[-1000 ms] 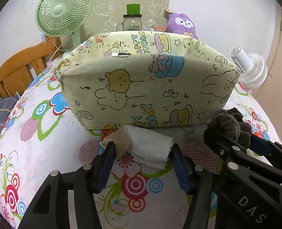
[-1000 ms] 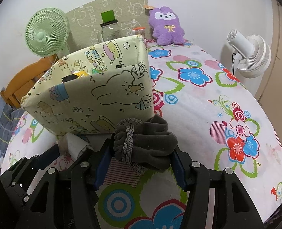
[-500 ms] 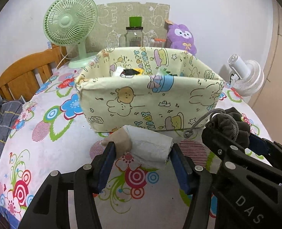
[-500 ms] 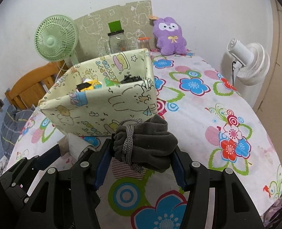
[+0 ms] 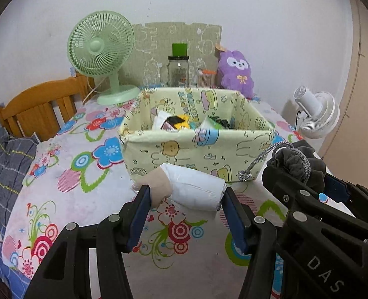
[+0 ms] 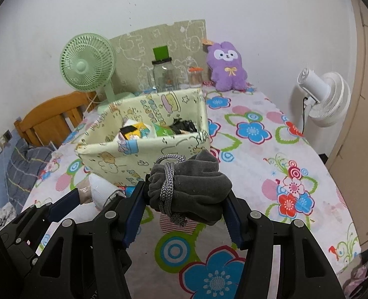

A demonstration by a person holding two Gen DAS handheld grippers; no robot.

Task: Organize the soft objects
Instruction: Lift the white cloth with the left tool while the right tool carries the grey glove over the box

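Left wrist view: both grippers had risen above the box (image 5: 196,147), left gripper (image 5: 184,199) clamping the white roll (image 5: 196,189), right gripper (image 6: 184,196) clamping the grey pouch (image 6: 194,186), probably ready to drop in.

Ahead of me a plain white wall (image 5: 258,12), with a printed cardboard panel (image 5: 159,39) propped against it. Flower-print tablecloth (image 6: 271,149) spreads bright below. Green desk fan (image 5: 100,49) far left, wooden chair back (image 5: 39,107) beside it (a striped grey cloth (image 5: 2,164) bunched below), white fan (image 6: 326,99) right, beige door (image 6: 363,99) beyond.
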